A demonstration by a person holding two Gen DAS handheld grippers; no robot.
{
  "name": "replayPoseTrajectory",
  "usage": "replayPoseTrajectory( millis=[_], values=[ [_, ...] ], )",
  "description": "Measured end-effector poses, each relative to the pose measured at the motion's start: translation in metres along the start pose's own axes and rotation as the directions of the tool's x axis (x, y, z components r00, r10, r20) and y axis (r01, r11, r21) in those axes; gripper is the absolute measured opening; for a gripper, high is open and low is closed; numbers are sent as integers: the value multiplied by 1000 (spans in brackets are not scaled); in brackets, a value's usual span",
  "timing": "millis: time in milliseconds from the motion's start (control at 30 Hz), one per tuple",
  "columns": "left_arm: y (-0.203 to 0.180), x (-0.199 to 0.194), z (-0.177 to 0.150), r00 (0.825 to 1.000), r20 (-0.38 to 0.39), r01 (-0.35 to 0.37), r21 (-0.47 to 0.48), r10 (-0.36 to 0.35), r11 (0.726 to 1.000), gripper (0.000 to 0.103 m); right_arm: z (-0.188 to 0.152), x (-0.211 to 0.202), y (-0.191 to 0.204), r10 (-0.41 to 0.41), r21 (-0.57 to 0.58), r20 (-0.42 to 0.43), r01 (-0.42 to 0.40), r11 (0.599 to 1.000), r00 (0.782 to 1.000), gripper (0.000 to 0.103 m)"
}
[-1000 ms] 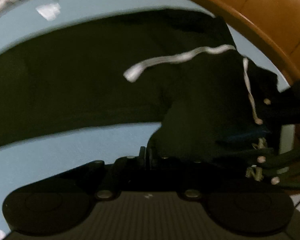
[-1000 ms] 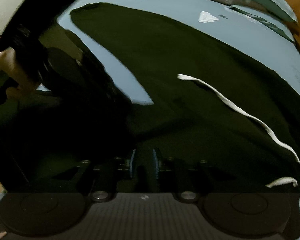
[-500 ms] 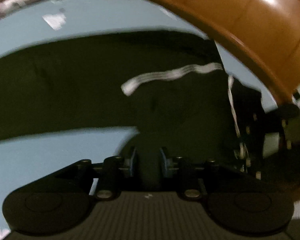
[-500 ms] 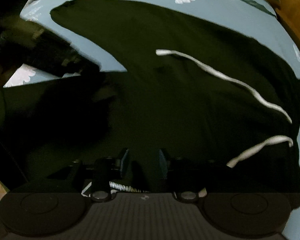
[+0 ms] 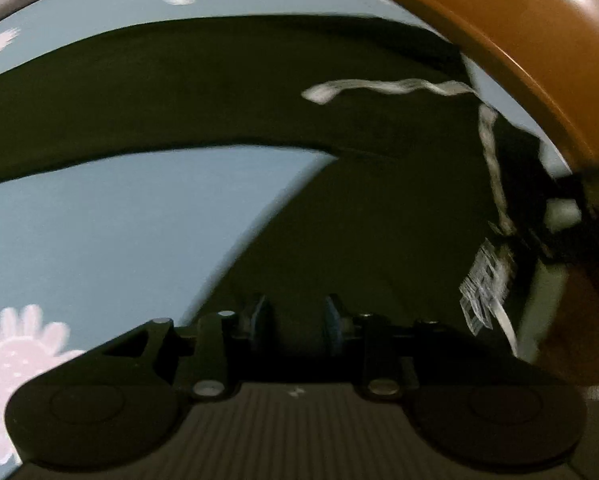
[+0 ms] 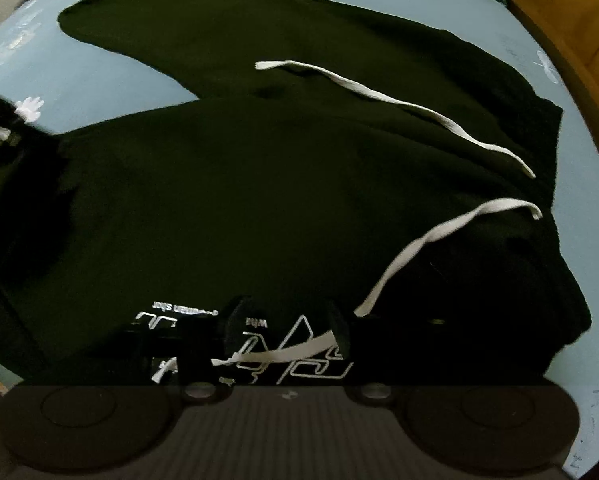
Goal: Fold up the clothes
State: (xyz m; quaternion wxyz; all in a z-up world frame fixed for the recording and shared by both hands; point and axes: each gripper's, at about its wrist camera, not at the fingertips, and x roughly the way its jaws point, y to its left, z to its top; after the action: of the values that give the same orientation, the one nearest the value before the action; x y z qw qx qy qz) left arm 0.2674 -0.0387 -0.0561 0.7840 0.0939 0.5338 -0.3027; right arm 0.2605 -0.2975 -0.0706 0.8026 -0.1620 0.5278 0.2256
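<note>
The black hoodie (image 6: 259, 200) lies flat on the blue sheet (image 5: 119, 240), its cords (image 6: 419, 112) toward 2 o'clock. Both the left gripper (image 5: 295, 316) and right gripper (image 6: 287, 324) are opening over the cloth, pinching nothing.

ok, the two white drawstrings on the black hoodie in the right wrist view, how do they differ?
The upper drawstring lies nearly straight on the hoodie, far from the tongs. The lower drawstring curves back and ends near the right tongs. Both are flat, white and loose.

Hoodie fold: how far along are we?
Early. Done: the hoodie lies spread on the sheet, one sleeve still stretched out. In hand: nothing; both grippers' jaws are opening over the fabric, left, right. Left: sleeves and body folds, drawstrings loose.
</note>
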Motion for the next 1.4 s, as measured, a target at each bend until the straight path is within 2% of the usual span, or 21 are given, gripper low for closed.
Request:
replayPoseTrajectory(
  millis=[67, 133, 167, 200, 233, 300, 367, 400, 500, 600, 667, 800, 933, 1000, 1067, 1133, 1200, 1333, 1400],
  values=[
    [-11, 1, -10, 1000, -13, 19, 44, -18, 999, 35, -7, 5, 0, -16, 10, -4, 16, 1000, 1000, 59],
    [-8, 8, -23, 999, -49, -17, -1, 16, 1000, 35, -19, 12, -3, -25, 28, -21, 26, 999, 999, 66],
    [-7, 8, -25, 999, -35, -16, -35, 15, 999, 36, -27, 11, -5, -16, 40, 3, 16, 999, 1000, 69],
    [-5, 8, -26, 999, -33, -15, -62, 13, 998, 36, -33, 8, -6, -12, 51, 9, 11, 999, 1000, 76],
    [-5, 8, -25, 999, -40, -19, -72, 16, 997, 36, -35, 7, -7, -19, 65, -20, 20, 998, 1000, 79],
    [-6, 8, -23, 998, -54, -27, -71, 23, 997, 36, -35, 1, -12, -22, 104, -47, 27, 994, 999, 79],
    [-8, 7, -22, 997, -65, -36, -47, 33, 998, 37, -31, -15, -22, -23, 145, 1, 23, 989, 1000, 79],
    [-9, 6, -22, 997, -71, -40, -35, 38, 999, 38, -26, -22, -29, -45, 162, 51, 36, 986, 998, 79],
    [-5, -1, -26, 995, -86, -57, 6, 57, 998, 41, -7, -21, -52, -74, 201, 139, 45, 979, 988, 79],
    [-12, 6, -21, 993, -94, -67, 22, 68, 998, 44, 5, 1, -76, -73, 218, 154, 38, 975, 985, 79],
    [-15, 9, -19, 993, -97, -68, 28, 70, 997, 45, 2, 18, -92, -70, 234, 111, 42, 971, 991, 79],
    [-19, 13, -15, 992, -102, -65, 37, 68, 997, 47, -27, 13, -119, -88, 232, 111, 60, 971, 990, 79],
    [-20, 14, -14, 993, -101, -59, 40, 63, 997, 51, -24, -4, -109, -107, 269, 43, 91, 959, 993, 78],
    [-21, 14, -14, 993, -98, -64, 38, 68, 997, 51, -25, -18, -90, -38, 282, 64, 19, 959, 997, 78],
    [-22, 13, -14, 993, -96, -65, 32, 67, 997, 51, -28, -25, -65, 71, 300, 61, -86, 950, 996, 78],
    [-22, 10, -15, 994, -93, -53, 24, 55, 998, 51, -33, -26, -40, 184, 320, 44, -188, 929, 982, 78],
    [-22, 7, -17, 995, -88, -51, 25, 53, 998, 51, -41, -21, -13, 282, 331, 12, -271, 904, 959, 78],
    [-19, -5, -24, 996, -75, -52, 25, 54, 998, 51, -45, -5, 21, 357, 320, -34, -328, 889, 934, 78],
    [-16, -10, -28, 995, -74, -61, 28, 62, 998, 51, -45, 5, 27, 368, 344, -56, -328, 880, 928, 78]
  ],
)
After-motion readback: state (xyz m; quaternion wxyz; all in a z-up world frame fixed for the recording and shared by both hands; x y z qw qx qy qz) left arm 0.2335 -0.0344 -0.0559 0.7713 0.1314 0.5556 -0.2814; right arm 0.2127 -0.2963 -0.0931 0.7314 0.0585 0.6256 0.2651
